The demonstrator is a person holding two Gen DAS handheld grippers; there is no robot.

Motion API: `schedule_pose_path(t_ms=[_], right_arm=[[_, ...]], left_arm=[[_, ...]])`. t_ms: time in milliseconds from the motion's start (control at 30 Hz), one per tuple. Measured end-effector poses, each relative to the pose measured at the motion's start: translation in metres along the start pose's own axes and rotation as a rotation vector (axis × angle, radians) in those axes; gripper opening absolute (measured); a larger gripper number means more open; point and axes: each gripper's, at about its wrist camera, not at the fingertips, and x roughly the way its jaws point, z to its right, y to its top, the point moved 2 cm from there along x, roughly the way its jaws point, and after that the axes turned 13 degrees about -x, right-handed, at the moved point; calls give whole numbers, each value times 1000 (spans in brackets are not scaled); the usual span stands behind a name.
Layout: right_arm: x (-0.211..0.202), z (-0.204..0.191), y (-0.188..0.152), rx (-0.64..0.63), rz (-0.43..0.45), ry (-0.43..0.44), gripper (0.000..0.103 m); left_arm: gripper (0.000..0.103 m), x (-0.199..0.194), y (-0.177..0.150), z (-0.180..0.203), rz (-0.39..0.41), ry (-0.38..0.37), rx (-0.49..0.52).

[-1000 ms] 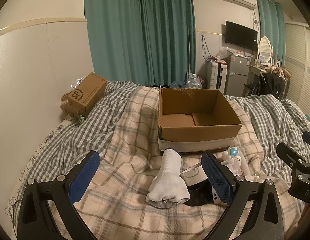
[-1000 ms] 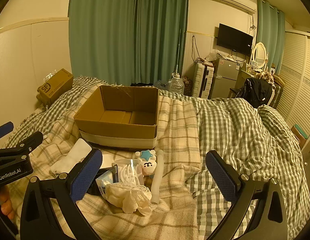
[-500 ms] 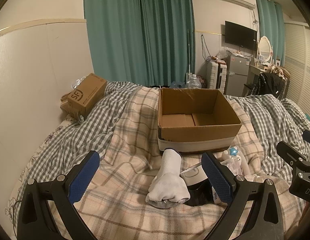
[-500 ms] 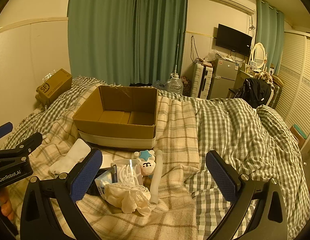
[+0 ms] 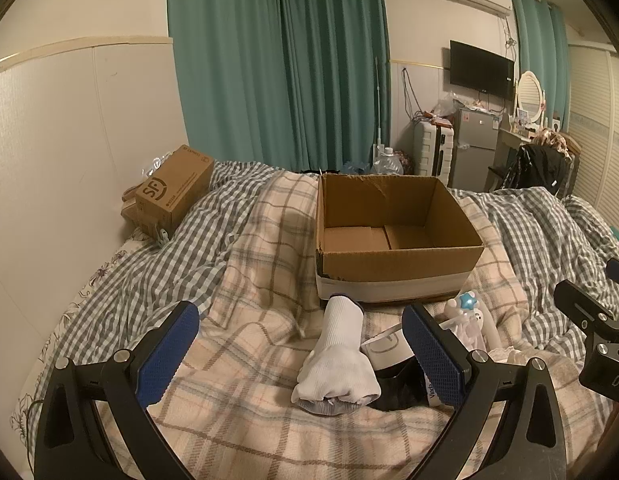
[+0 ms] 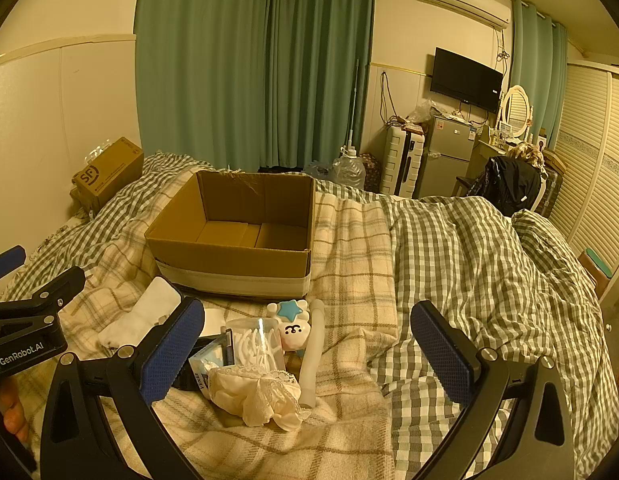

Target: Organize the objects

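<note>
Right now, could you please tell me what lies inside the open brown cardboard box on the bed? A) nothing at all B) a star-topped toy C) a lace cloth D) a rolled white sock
A: the open brown cardboard box shows only its bare floor flaps, while the rolled white sock lies on the blanket in front of it.

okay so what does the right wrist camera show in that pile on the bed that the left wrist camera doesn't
Only the right wrist view shows the cream lace cloth and the clear plastic tub plainly. Only the left wrist view shows the white sock's rolled grey end. Both show the open cardboard box, with nothing visible inside, the star toy, the sock, and both grippers, left and right, open.
</note>
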Motion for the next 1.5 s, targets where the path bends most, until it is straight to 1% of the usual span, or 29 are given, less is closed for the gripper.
schedule_pose_path(t_ms=[733,967,1500], right_arm=[[-1,1,1,-3,2,0,103],[-3,-4,1,-13,11,1,103],[-16,-10,4,-32,36,10,103]], left_arm=[[103,-1,-3,2,-3,-1,2],[103,-1,-5,2,-3,-2,3],[103,-12,-1,-3,2,-17,-5]])
